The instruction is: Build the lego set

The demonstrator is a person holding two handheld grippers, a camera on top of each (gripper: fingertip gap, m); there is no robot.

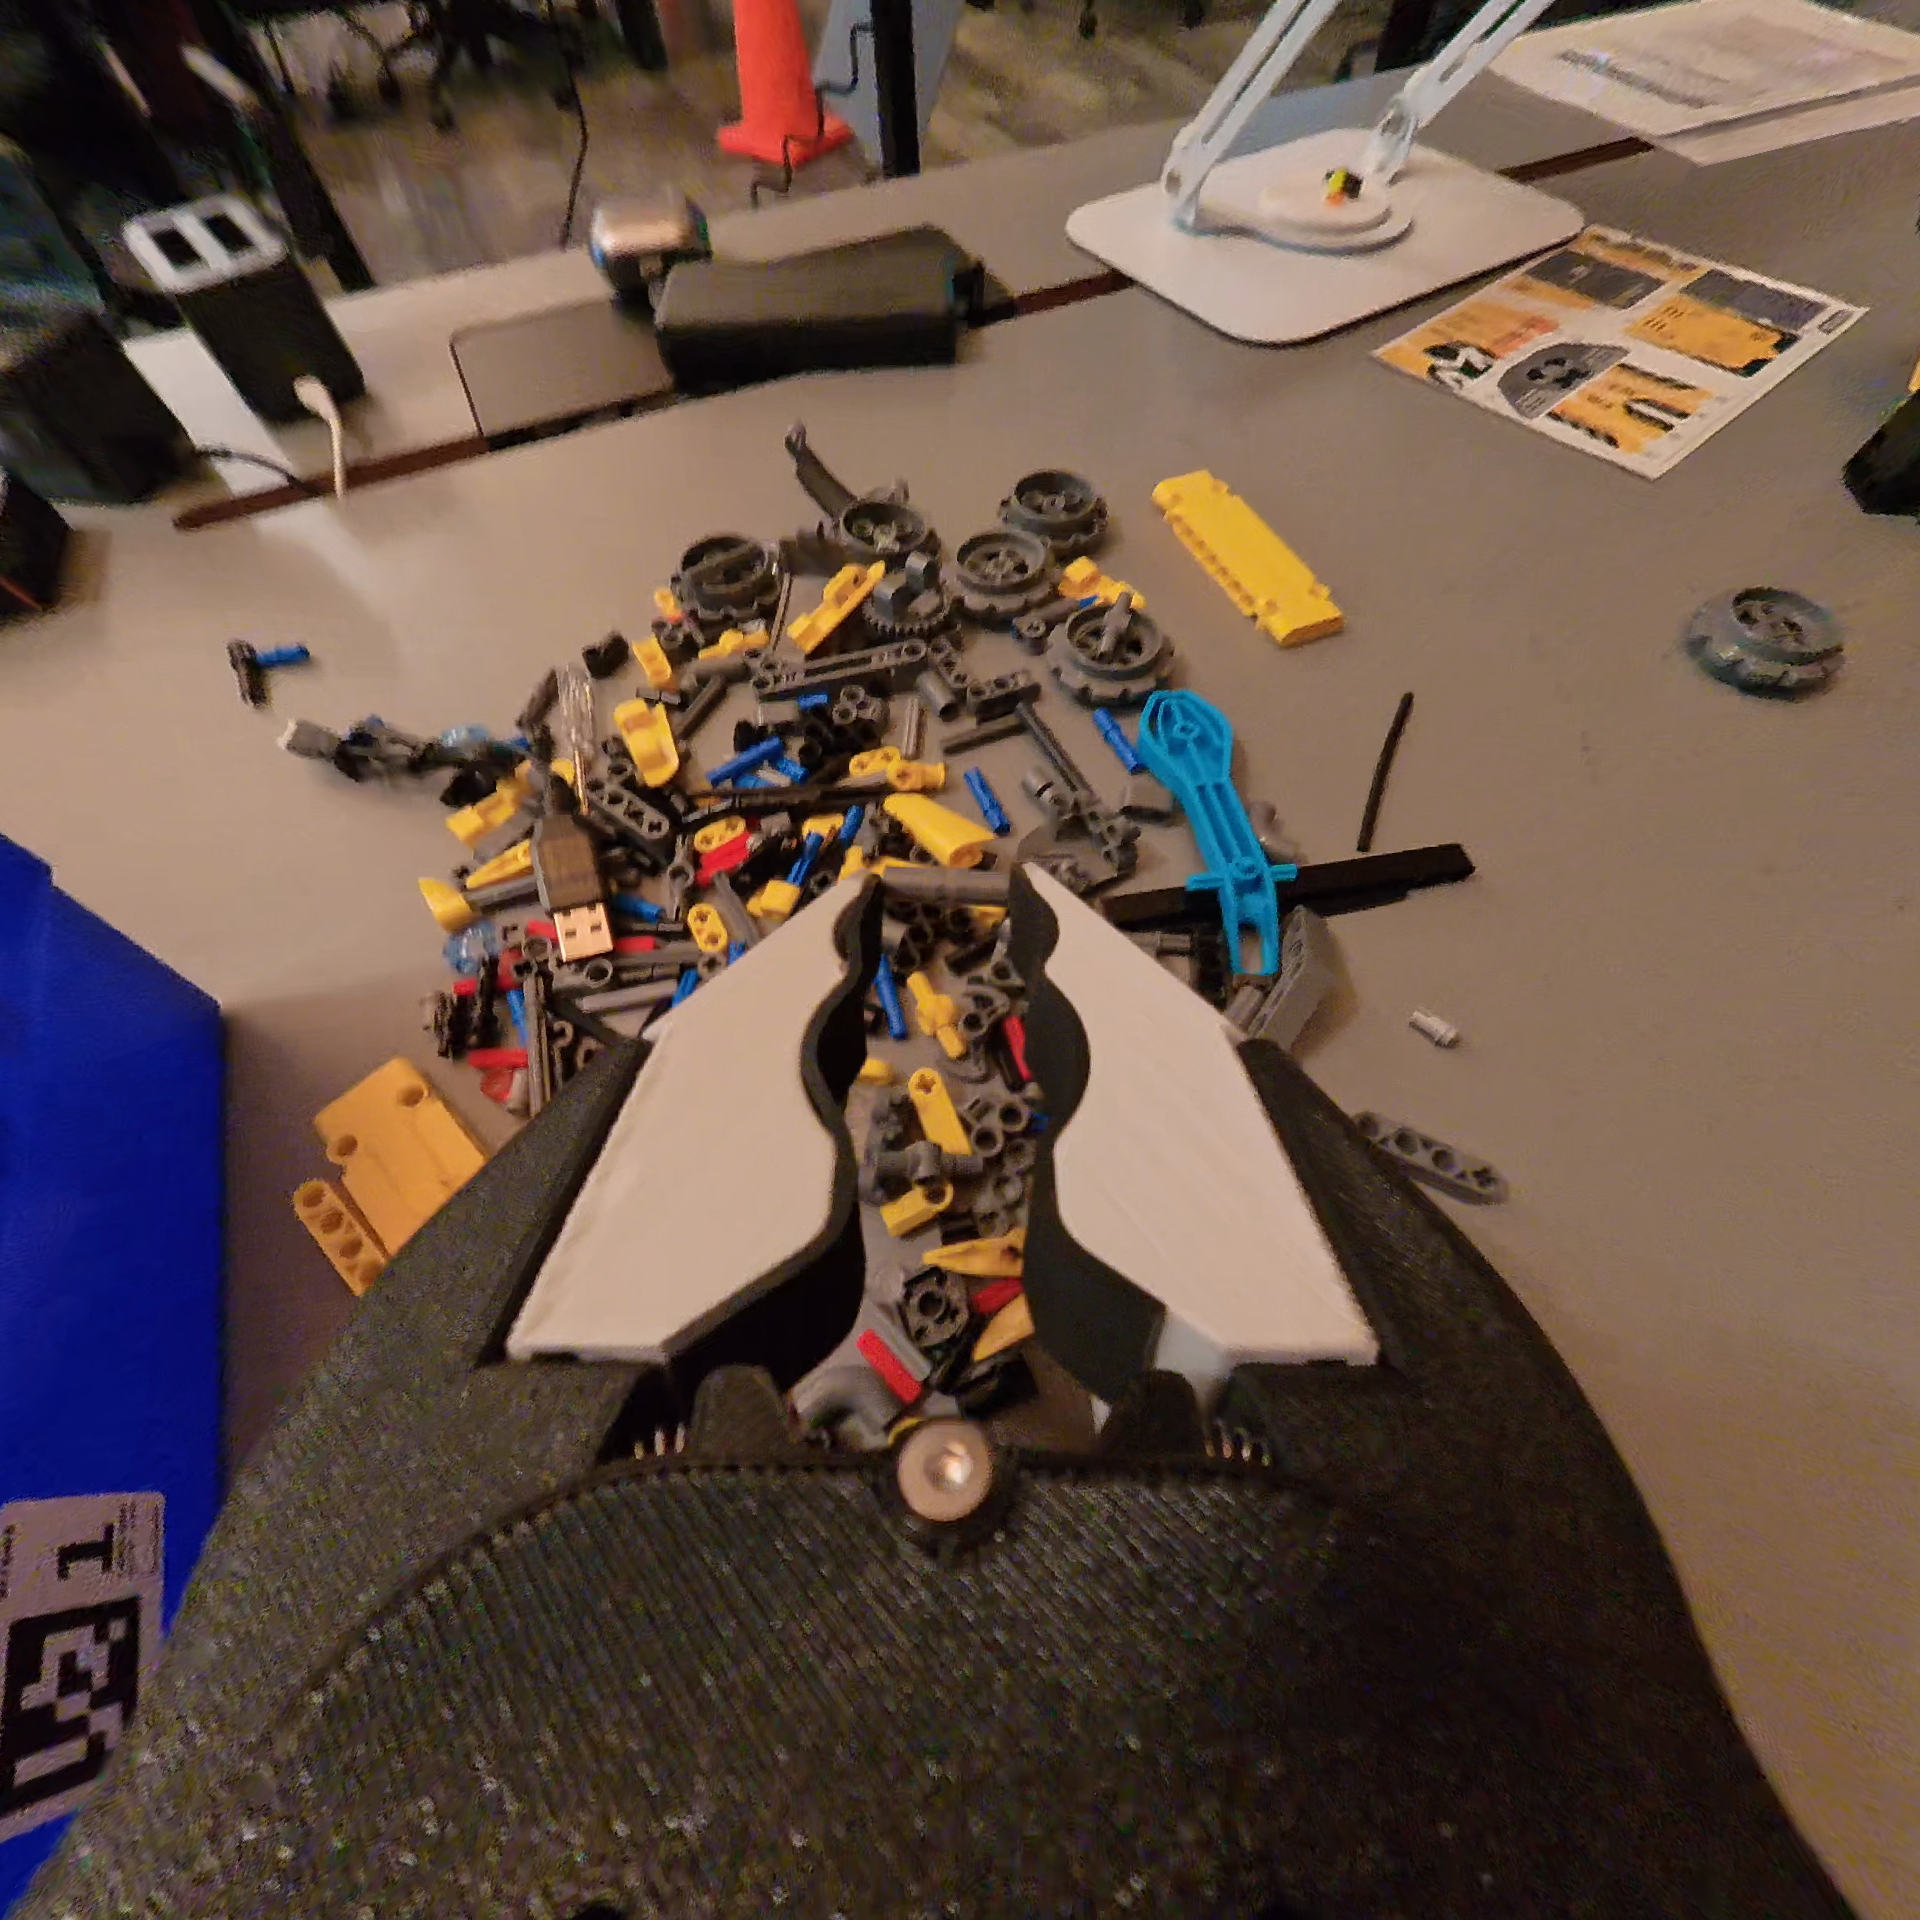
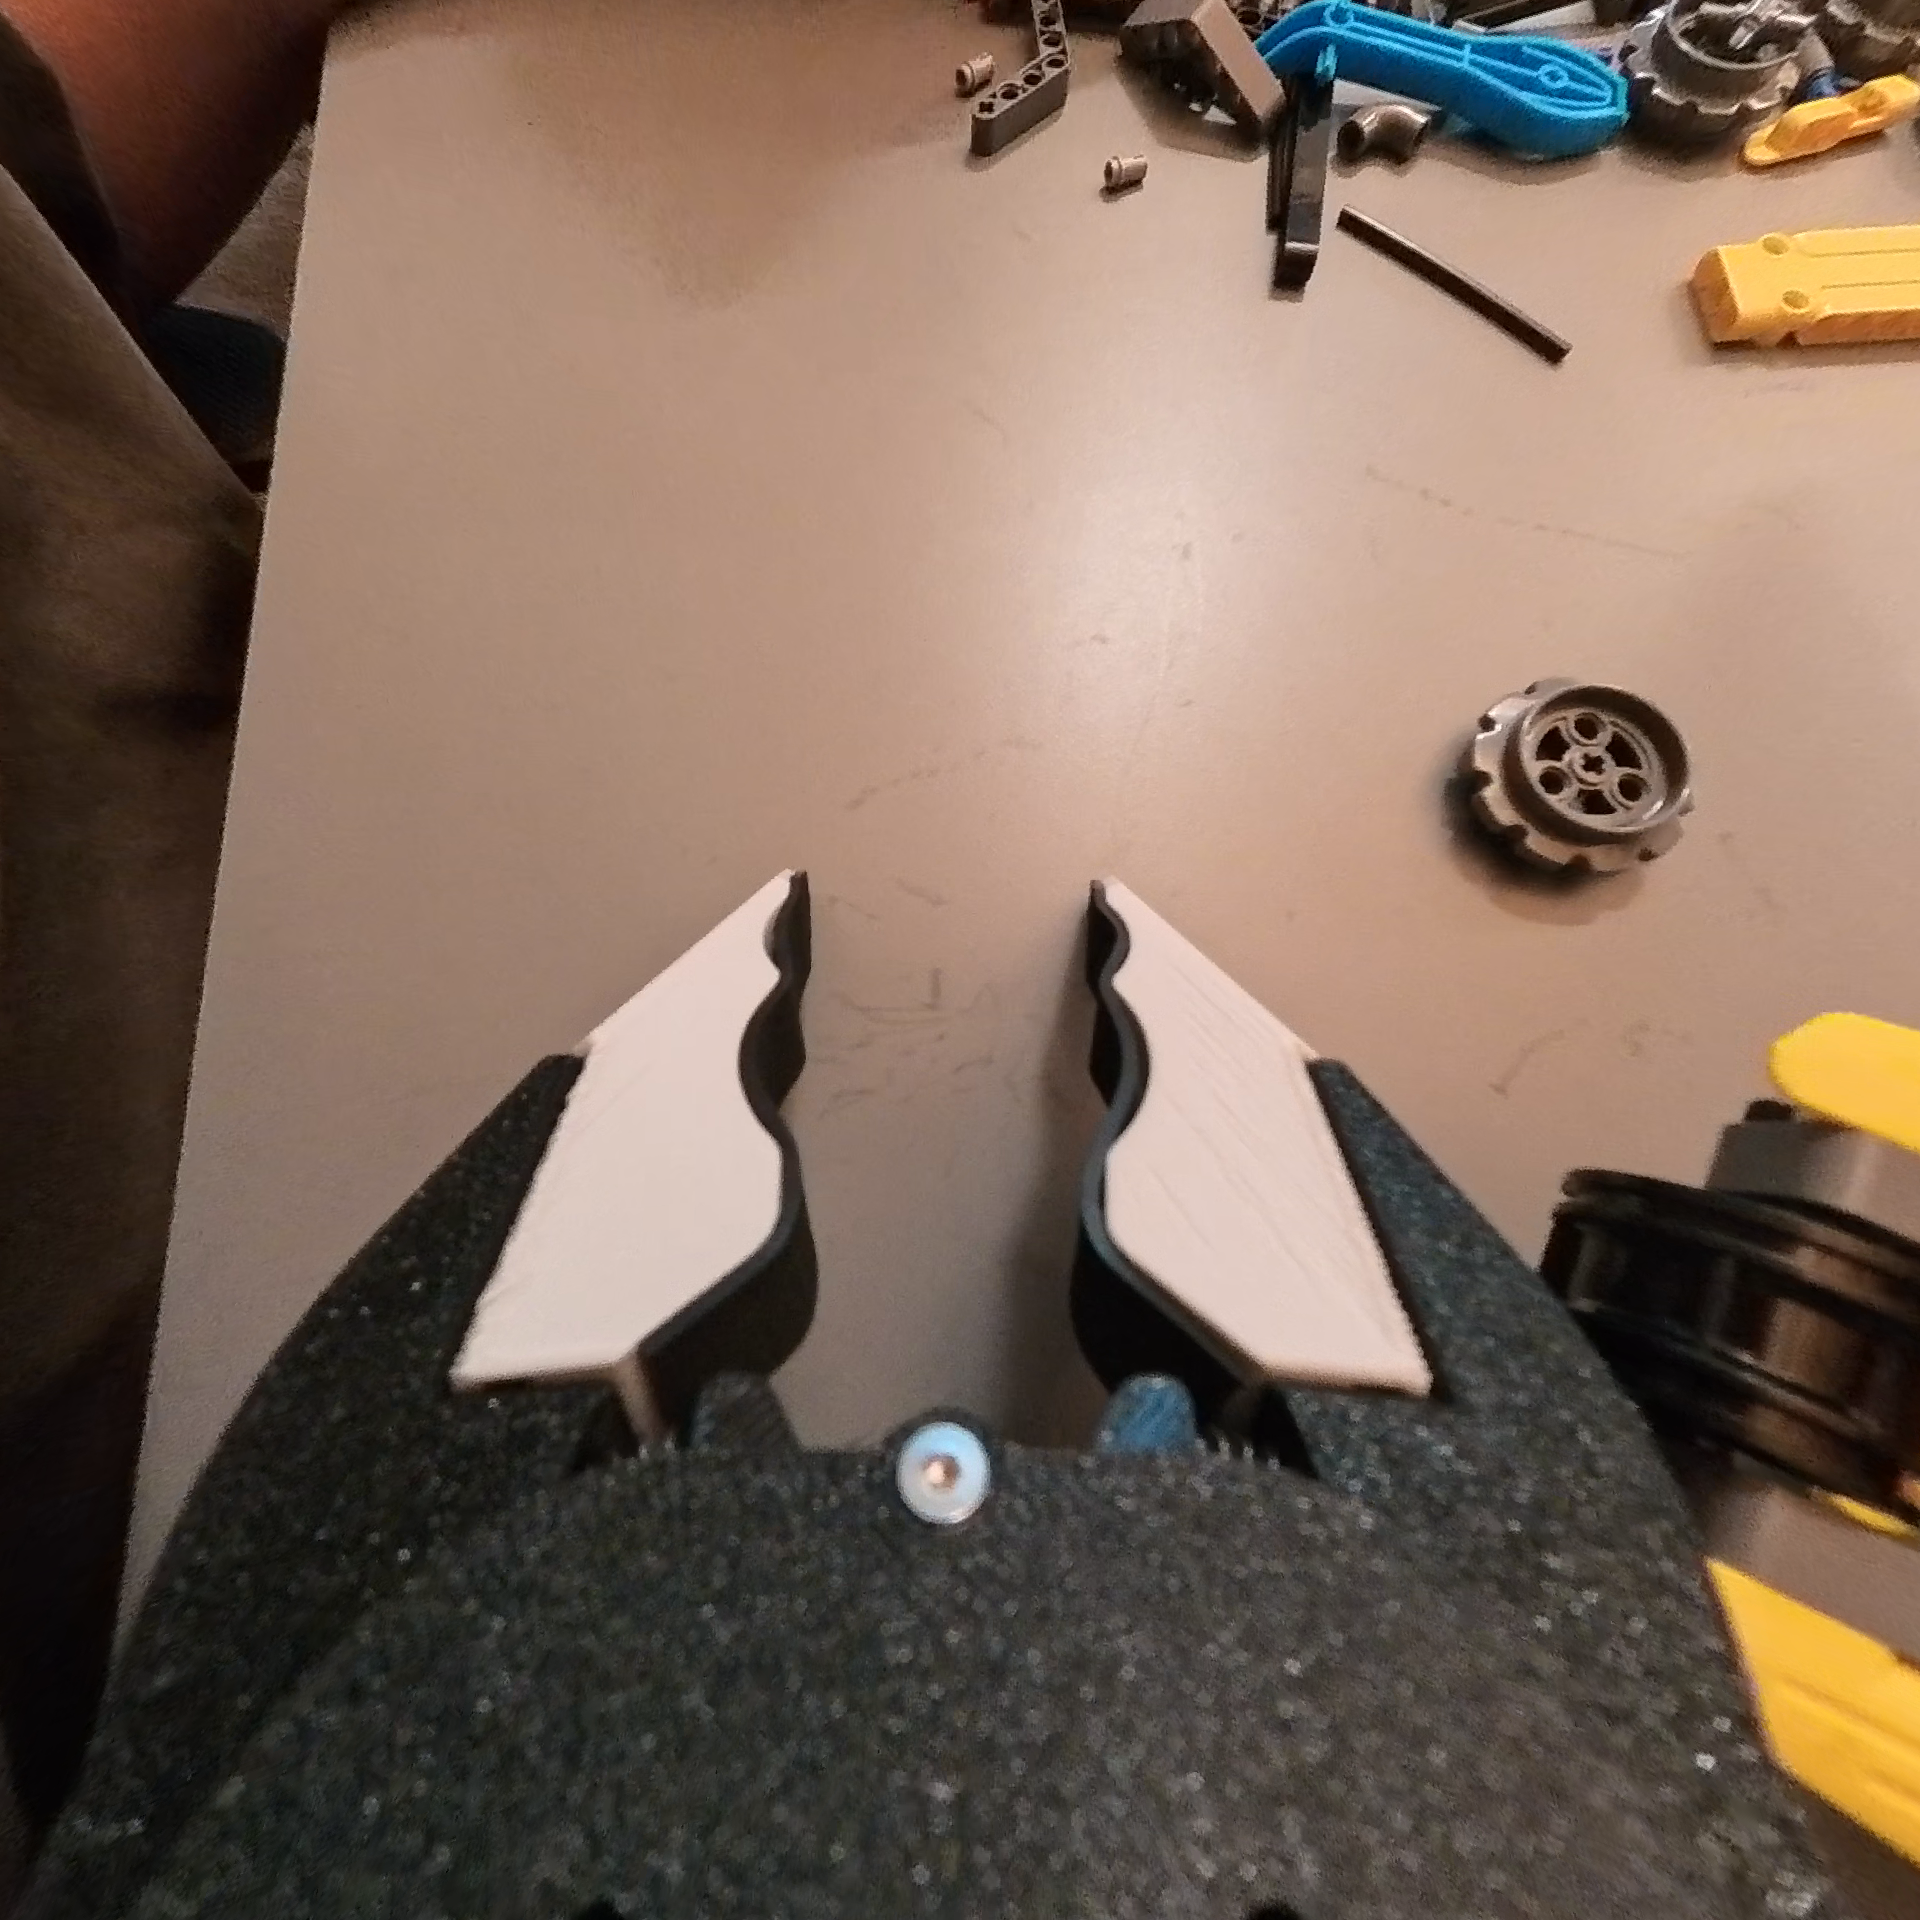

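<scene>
Left gripper (image 1: 943,883) parted, empty, over loose brick pile (image 1: 831,790) on bench (image 1: 1558,935); right gripper (image 2: 948,896) parted, empty, over bare bench, grey wheel (image 2: 1571,781) ahead-right.

A heap of building-toy parts (image 1: 831,790) covers the grey table (image 1: 1558,935); beyond it lie a lamp base (image 1: 1320,244) and a printed sheet (image 1: 1621,348), a lone wheel (image 2: 1574,784) to its right.

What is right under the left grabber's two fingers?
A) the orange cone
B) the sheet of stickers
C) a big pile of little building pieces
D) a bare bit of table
C: in the left wrist view the left gripper hangs open over the pile of small yellow, grey, blue and black building pieces, which shows through the gap between its fingers.
</scene>
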